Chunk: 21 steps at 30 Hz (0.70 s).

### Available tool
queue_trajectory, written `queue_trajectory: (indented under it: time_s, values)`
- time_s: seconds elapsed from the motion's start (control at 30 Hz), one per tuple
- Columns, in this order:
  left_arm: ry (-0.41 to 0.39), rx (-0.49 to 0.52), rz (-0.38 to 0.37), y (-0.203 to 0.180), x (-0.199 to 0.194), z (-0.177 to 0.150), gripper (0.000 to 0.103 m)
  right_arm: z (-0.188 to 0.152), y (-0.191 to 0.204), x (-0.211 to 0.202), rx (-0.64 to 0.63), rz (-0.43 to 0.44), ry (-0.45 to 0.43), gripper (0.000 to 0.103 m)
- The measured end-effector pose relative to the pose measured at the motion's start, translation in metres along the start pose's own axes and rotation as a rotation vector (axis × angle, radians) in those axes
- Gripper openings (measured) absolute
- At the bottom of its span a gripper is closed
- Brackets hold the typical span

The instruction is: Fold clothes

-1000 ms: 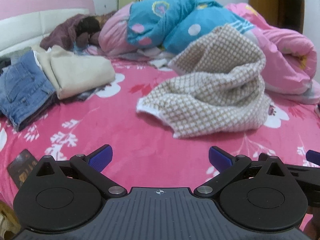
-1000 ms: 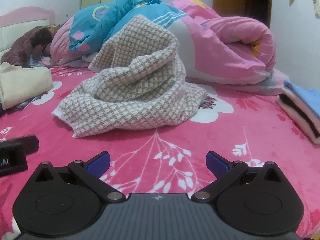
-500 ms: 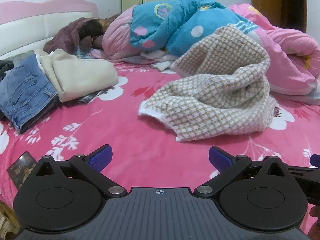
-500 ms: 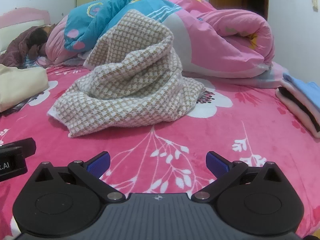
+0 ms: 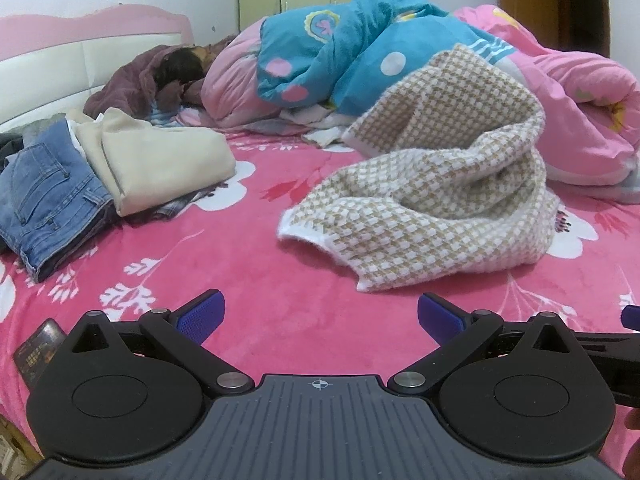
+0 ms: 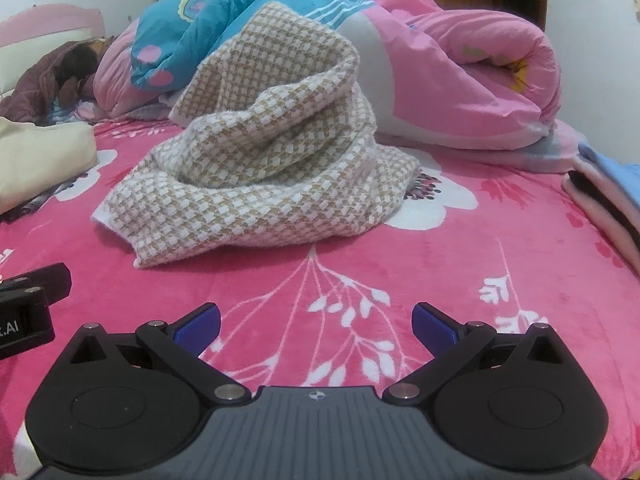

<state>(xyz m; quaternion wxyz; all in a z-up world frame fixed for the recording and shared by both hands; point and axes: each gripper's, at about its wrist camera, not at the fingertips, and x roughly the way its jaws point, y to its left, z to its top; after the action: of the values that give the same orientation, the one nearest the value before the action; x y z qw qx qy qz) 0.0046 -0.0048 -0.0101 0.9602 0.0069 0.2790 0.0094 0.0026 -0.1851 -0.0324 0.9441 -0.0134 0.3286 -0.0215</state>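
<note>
A crumpled beige-and-white checked knit garment [image 5: 432, 204] lies on the pink floral bedspread [image 5: 248, 280], leaning back against the rolled quilts. It also shows in the right wrist view [image 6: 264, 184]. My left gripper [image 5: 320, 316] is open and empty, low over the bedspread, short of the garment's near hem. My right gripper [image 6: 316, 328] is open and empty too, in front of the garment and to its right. The left gripper's body [image 6: 28, 304] shows at the left edge of the right wrist view.
Folded jeans [image 5: 48, 200] and a folded cream garment [image 5: 160, 160] lie at the left. Blue and pink quilts [image 5: 360, 52] are piled behind. A stack of folded clothes [image 6: 608, 200] sits at the right edge. A dark card-like object [image 5: 36, 352] lies near left.
Both grippers have moved slightly forward and upward toward the checked garment, which appears a little larger. Both stay open; the garment has not moved.
</note>
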Motion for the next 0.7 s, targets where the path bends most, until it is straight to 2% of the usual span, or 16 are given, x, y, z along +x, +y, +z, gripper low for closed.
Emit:
queue_trajectory:
  time_s: [0.7]
  values:
    - [0.006, 0.031, 0.03, -0.0059, 0.0093, -0.0007, 0.103, 0.0023, 0.0009, 0.0094, 0.003, 0.01, 0.0, 0.103]
